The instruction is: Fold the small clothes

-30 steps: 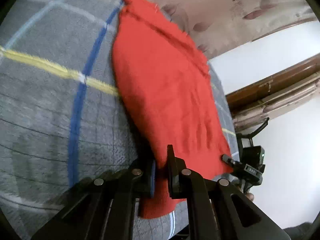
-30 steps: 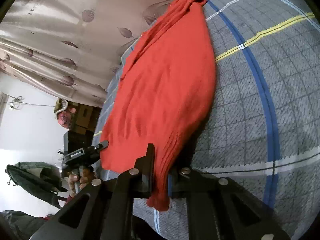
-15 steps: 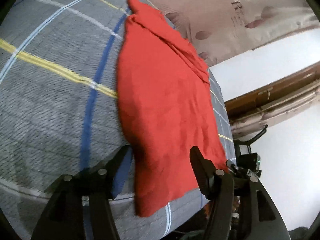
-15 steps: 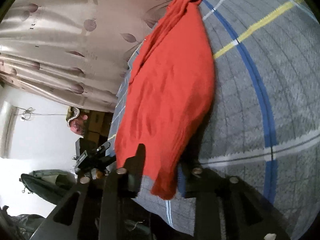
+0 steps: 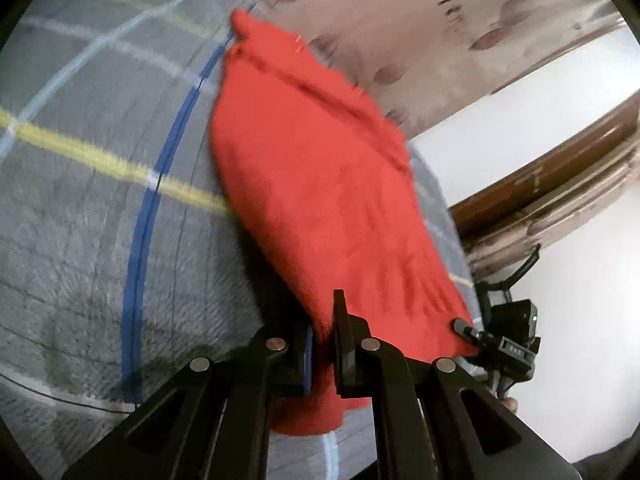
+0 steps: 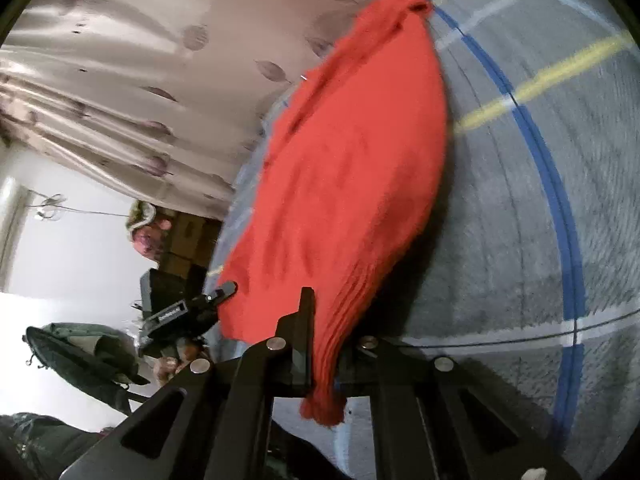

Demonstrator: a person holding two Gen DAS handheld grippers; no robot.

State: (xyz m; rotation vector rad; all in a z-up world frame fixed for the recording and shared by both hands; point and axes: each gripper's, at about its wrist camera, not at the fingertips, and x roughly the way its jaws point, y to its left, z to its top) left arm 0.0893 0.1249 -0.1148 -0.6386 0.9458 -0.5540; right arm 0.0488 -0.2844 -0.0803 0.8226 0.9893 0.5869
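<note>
A red knitted garment (image 5: 320,184) lies stretched out on a grey plaid bedspread (image 5: 80,240). My left gripper (image 5: 322,332) is shut on its near edge, with cloth hanging below the fingers. In the right wrist view the same red garment (image 6: 344,184) runs away from me, and my right gripper (image 6: 326,340) is shut on its other near corner, a red tip dangling beneath. Each gripper shows in the other's view, at the garment's far corner: the right gripper (image 5: 468,330) and the left gripper (image 6: 224,290).
The bedspread (image 6: 520,240) has blue, yellow and white stripes. A beige leaf-patterned curtain (image 6: 140,60) hangs behind the bed. A white wall and wooden frame (image 5: 560,184) are on the right in the left view. Boxes and a dark bag (image 6: 80,348) sit beside the bed.
Half a second ago both grippers were open around the garment's near edge. Now both have closed on it again, and the views are blurred from motion.
</note>
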